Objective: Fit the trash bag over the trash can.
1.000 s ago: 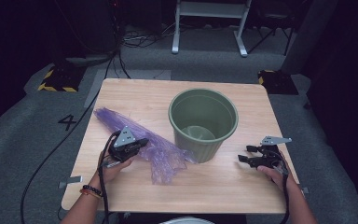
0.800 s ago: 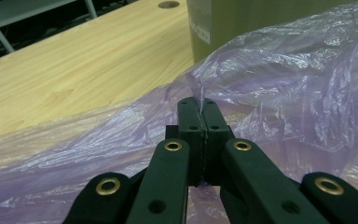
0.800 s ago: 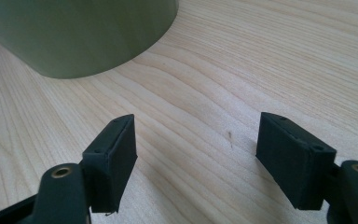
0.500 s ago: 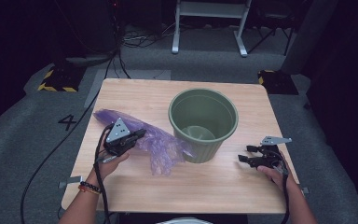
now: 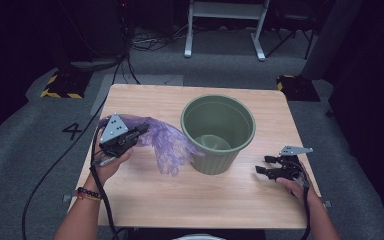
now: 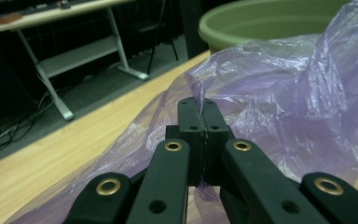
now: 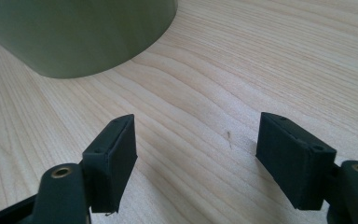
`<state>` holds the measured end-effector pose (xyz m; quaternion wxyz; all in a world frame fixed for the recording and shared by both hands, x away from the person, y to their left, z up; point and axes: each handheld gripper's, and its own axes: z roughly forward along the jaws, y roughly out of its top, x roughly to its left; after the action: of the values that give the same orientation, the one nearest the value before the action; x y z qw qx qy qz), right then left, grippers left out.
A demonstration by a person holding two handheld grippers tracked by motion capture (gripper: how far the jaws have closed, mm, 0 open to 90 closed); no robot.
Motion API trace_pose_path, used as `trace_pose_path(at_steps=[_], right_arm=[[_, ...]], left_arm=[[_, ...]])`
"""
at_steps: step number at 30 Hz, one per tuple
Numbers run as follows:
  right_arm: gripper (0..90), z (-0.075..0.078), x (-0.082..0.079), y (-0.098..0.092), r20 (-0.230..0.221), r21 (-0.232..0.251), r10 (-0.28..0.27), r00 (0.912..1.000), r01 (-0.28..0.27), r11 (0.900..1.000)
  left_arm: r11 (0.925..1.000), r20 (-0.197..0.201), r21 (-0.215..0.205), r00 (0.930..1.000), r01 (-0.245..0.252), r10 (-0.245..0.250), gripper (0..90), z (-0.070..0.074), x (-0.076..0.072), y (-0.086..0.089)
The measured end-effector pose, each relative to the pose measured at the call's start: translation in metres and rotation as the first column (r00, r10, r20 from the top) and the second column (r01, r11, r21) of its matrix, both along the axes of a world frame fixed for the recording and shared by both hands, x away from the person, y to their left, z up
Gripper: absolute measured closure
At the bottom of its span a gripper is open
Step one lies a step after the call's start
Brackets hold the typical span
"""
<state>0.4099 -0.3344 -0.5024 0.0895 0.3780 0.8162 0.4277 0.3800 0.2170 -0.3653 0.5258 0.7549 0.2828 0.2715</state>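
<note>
Left gripper (image 5: pixel 141 131) pinching the purple bag (image 5: pixel 167 142).
Bag hangs just left of the green bucket (image 5: pixel 218 132); right gripper (image 5: pixel 261 165) rests on the table (image 5: pixel 190 200), jaws wide, holding nothing.

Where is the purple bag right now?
In the high view the purple bag hangs at the table's left, pinched in the left gripper, draping against the green bucket.

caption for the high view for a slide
Left gripper lifts a purple plastic bag beside a green bin; right gripper rests open.
</note>
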Motion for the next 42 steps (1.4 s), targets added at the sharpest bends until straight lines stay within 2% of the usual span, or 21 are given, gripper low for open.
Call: trace_pose_path(at_steps=[2,5,7,11,14,17,21,24,29,31,33,35,36,37,39,42], right_arm=[[28.8,0.000,0.000,0.000,-0.003,0.006,-0.005,1.0000,0.005,1.000],[28.8,0.000,-0.001,0.001,0.002,-0.003,-0.007,1.0000,0.007,1.000],[28.8,0.000,0.000,0.001,0.002,-0.005,-0.005,1.0000,0.005,1.000],[28.3,0.001,0.000,0.000,-0.012,-0.002,-0.013,0.9998,0.013,1.000],[26.8,0.003,-0.002,0.000,-0.023,-0.006,-0.012,0.9997,0.012,1.000],[27.2,0.004,-0.002,-0.001,-0.014,-0.008,-0.020,0.9997,0.020,1.000],[27.4,0.005,-0.002,-0.001,-0.005,-0.008,-0.029,0.9996,0.029,1.000],[27.8,0.007,-0.002,-0.002,0.004,-0.005,-0.029,0.9996,0.029,1.000],[28.9,0.018,-0.005,-0.002,0.062,0.018,-0.032,0.9976,0.031,0.999],[28.7,0.028,-0.007,-0.002,0.089,0.024,-0.034,0.9955,0.032,0.999],[28.7,0.042,-0.011,-0.003,0.124,0.061,-0.040,0.9915,0.032,0.998],[28.4,0.056,-0.014,-0.003,0.168,0.078,-0.043,0.9849,0.031,0.997],[28.3,0.063,-0.016,-0.002,0.187,0.083,-0.043,0.9813,0.028,0.996],[27.9,0.075,-0.020,0.000,0.228,0.092,-0.046,0.9726,0.026,0.995],[27.9,0.085,-0.024,0.001,0.256,0.099,-0.045,0.9658,0.020,0.995],[25.8,0.107,-0.031,0.010,0.323,0.097,-0.024,0.9461,-0.008,0.995]], left_arm=[[0.9999,-0.002,-0.017,1.0000,-0.001,0.001,89.6,0.008,0.004,0.000],[1.0000,0.020,-0.004,0.9998,0.001,-0.001,89.6,0.019,0.006,-0.005],[0.9999,0.027,-0.011,0.9996,0.002,-0.002,89.6,0.025,0.007,-0.009],[1.0000,0.035,-0.007,0.9994,0.003,-0.003,89.6,0.035,0.014,-0.020],[1.0000,0.061,-0.004,0.9981,0.005,-0.004,89.6,0.047,0.015,-0.027],[0.9999,0.069,-0.017,0.9976,0.004,-0.002,89.6,0.055,0.018,-0.031],[1.0000,0.072,-0.006,0.9974,-0.004,0.004,89.6,0.065,0.024,-0.041],[0.9999,0.083,-0.011,0.9965,0.012,-0.011,89.6,0.068,0.024,-0.052],[0.9994,0.082,-0.005,0.9961,0.035,-0.034,89.6,0.068,0.028,-0.068],[0.9992,0.084,-0.015,0.9958,0.036,-0.035,89.6,0.073,0.029,-0.071],[0.9991,0.085,-0.015,0.9957,0.039,-0.037,89.6,0.078,0.031,-0.074],[0.9989,0.085,-0.010,0.9954,0.045,-0.044,89.7,0.083,0.032,-0.080],[0.9989,0.091,0.007,0.9948,0.046,-0.046,89.6,0.084,0.032,-0.087],[0.9988,0.090,0.011,0.9948,0.047,-0.048,89.6,0.084,0.032,-0.089],[0.9983,0.080,0.018,0.9952,0.055,-0.057,89.7,0.083,0.033,-0.098],[0.9972,0.069,0.042,0.9955,0.063,-0.065,89.6,0.079,0.036,-0.113]])
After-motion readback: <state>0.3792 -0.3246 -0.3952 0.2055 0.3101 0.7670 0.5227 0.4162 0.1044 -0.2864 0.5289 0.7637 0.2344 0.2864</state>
